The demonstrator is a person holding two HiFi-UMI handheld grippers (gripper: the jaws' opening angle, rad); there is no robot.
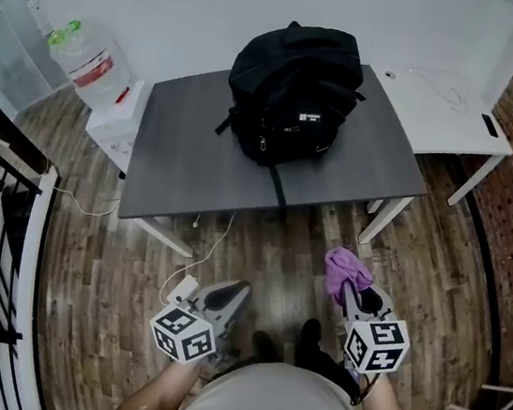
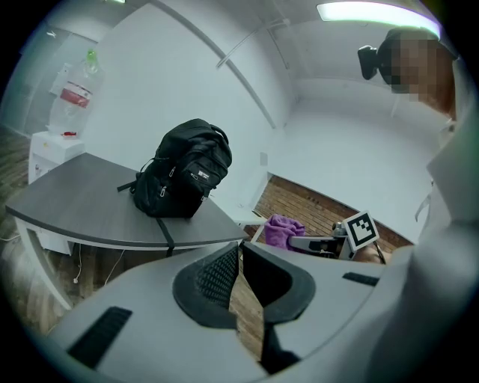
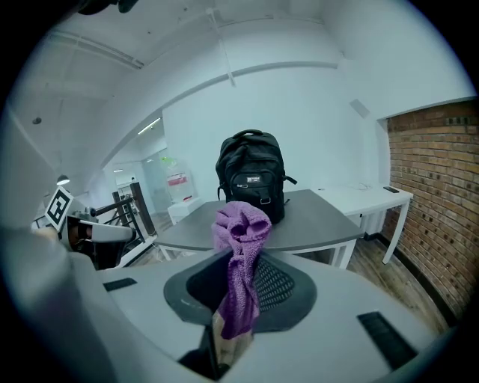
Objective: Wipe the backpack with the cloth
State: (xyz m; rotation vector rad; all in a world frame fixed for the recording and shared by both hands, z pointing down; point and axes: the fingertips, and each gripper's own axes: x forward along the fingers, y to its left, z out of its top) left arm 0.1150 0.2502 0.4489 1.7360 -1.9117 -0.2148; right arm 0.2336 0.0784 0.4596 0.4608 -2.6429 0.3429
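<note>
Nearest, the left gripper (image 1: 233, 293) is held low over the wooden floor (image 1: 279, 250), jaws closed together on nothing. Beside it, the purple cloth (image 3: 241, 228) is pinched in the right gripper (image 3: 241, 278) (bunched above the tips). Farther off, the black backpack (image 1: 291, 91) is seen standing on the grey bench (image 1: 178, 160), well apart from the 2 grippers.

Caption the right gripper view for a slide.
Right gripper clamps a purple cloth, facing the black backpack on the grey table.
</note>
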